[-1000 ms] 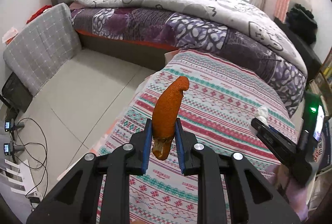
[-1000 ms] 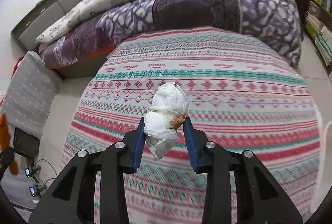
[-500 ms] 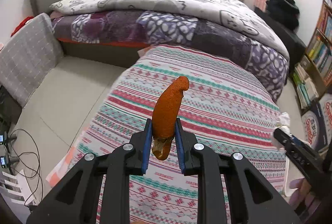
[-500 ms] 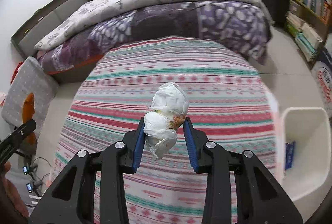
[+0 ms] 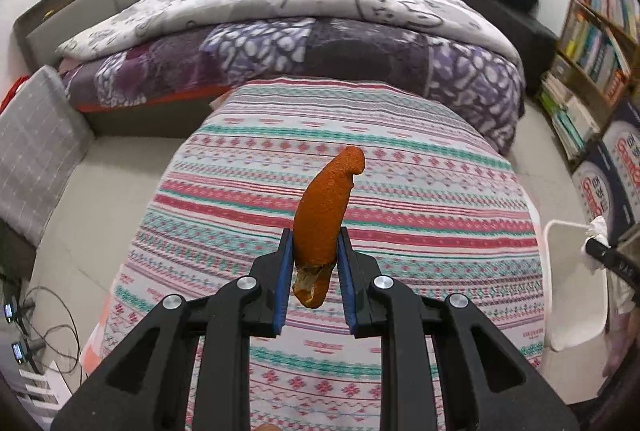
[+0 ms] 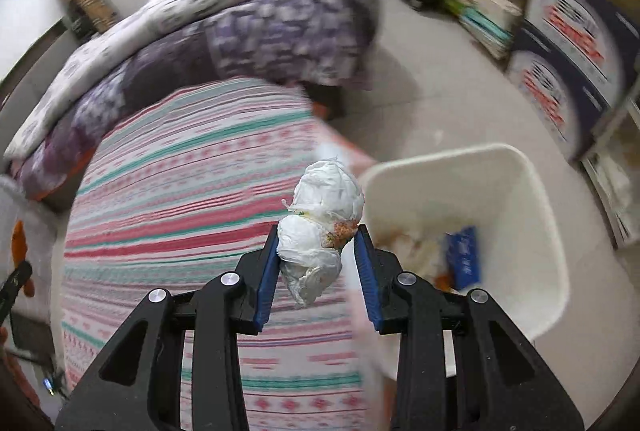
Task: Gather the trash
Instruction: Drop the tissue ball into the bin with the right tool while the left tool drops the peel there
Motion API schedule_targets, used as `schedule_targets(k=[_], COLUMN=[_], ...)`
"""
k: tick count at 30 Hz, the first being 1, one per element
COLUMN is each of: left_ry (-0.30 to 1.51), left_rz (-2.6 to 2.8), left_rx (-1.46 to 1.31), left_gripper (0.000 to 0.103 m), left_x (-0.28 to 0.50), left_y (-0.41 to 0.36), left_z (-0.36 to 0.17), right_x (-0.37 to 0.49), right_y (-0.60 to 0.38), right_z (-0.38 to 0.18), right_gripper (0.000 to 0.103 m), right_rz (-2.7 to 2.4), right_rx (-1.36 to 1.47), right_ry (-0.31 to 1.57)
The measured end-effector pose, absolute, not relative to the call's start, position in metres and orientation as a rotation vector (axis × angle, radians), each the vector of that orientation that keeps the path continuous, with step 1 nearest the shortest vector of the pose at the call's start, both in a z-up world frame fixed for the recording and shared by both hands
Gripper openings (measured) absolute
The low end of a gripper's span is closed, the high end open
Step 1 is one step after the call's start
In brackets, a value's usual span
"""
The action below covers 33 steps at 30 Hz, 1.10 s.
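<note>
right gripper (image 6: 316, 255) jaws clamp soft, light tissue wad (image 6: 320, 227) mid-body, left gripper (image 5: 314, 263) pinches stiff orange peel (image 5: 324, 219) low, bin (image 6: 532, 191) right of frame

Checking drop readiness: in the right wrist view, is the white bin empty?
No, the white bin already holds a blue packet and other scraps.

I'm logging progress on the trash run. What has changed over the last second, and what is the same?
Both hands swung toward the white bin, which has come into both views beside the striped bedspread. The right gripper now carries its tissue wad near the bin's rim. The left gripper followed with the orange peel. Nothing was let go; both grips are unchanged.
</note>
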<state>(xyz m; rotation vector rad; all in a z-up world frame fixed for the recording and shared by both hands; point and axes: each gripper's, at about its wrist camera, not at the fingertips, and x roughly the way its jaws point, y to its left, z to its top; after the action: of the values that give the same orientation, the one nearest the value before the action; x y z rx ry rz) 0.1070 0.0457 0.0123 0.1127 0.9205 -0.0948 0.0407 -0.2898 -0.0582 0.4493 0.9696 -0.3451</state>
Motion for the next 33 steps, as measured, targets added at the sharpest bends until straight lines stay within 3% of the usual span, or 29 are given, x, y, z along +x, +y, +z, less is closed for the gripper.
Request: schedule_targets(k=[2,8,12,24,27,33], left_ry=[0.919,0.933,0.955,1.069,1.076,1.004], left_rz=[-0.122,-0.253,-0.36,-0.767,-0.83,-0.733], left_rx=[0.133,0.165,0.179,0.081,-0.019,0.007], left_gripper=[0.022,0.022,0.022,0.024,0.056,0.058], left_x=[0.105,0.097,0.086,0.043,0.042,0.039], left_y=[0.03,-0.027,-0.072,-0.202,-0.216,-0.197], left_z=[0.009,-0.001,-0.011,-0.04,-0.038,-0.03], right_x=[0.033,0.007,-0.012,-0.058,-0.07,-0.073], right_y=[-0.306,-0.347,-0.369,-0.421,-0.43,-0.418], right_z=[-0.063,-0.059,-0.043,-0.029,-0.022,-0.005], right_gripper=[0.039,0.076,0.088,0.094,0.095,0.095], right_rz=[-0.39,-0.509,-0.556,-0.617,-0.637,-0.613], right_rx=[0.487,0.608,0.651,0.827,0.856,0.784], right_ry=[0.978,0.933,0.844,0.7,0.641,0.577])
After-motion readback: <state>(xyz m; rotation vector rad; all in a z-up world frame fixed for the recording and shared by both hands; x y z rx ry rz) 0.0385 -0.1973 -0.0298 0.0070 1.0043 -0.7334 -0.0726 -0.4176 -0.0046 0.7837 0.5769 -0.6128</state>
